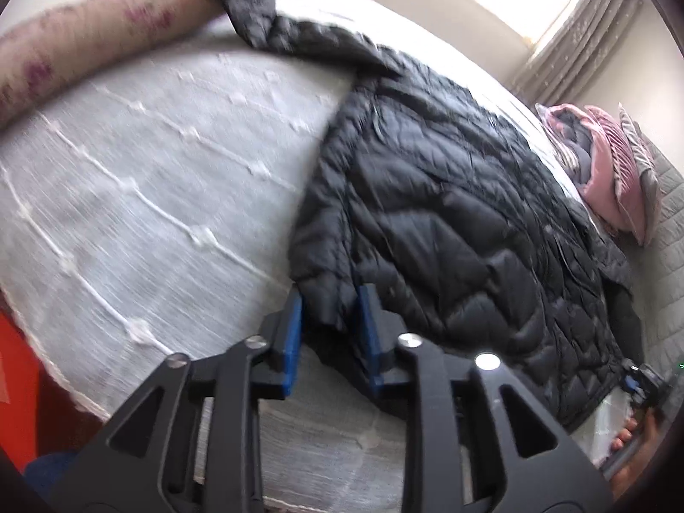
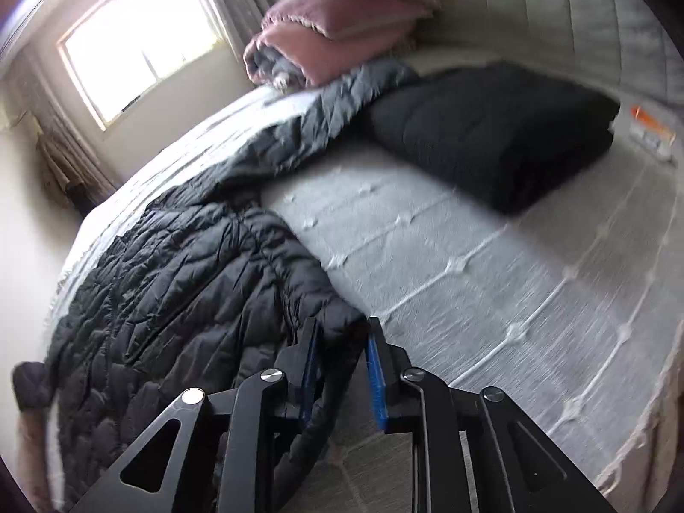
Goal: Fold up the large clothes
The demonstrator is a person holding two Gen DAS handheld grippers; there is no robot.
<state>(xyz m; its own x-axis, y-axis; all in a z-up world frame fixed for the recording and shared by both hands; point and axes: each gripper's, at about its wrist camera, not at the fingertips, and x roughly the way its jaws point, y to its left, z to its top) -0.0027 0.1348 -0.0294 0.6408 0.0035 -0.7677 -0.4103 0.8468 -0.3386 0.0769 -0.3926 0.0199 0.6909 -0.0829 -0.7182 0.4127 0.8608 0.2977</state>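
Left gripper (image 1: 329,320): jaws part-open, blue pads either side of the near hem corner of the black puffer jacket (image 1: 449,213); a gap shows beside the fabric, so it reads as released, cloth sitting loose between the pads, not pinched.
Right gripper (image 2: 342,355): jaws likewise parted, with the jacket's other near hem corner (image 2: 337,320) bulging between them; no squeeze visible on the padding, so let go rather than grasping.
Jacket position: spread along the white tufted mattress (image 1: 149,171), hem at the near edge, one sleeve (image 1: 243,4) reaching far to a long floral bolster (image 1: 85,30), in the left view.
Other items: folded dark blanket (image 2: 491,128) lies to the right of the jacket, far along the mattress in the right view; pink and grey cushions (image 2: 333,38) stacked at the far end, by the window (image 2: 132,38).
Step in hand (judgement): hem appears laid flat at the near edge; next likely comes a fresh hold for folding.
Doing it well: take each new hold deep enough to catch both padded layers, since slippery quilting can slide out of a shallow pinch.
Alignment: keep both hands level, so the fold line runs straight across.
Sleeve: bring the far sleeve onto the body before folding the length, or it will trail out.
Risk: puffy fill springs back; press each fold down before letting go.
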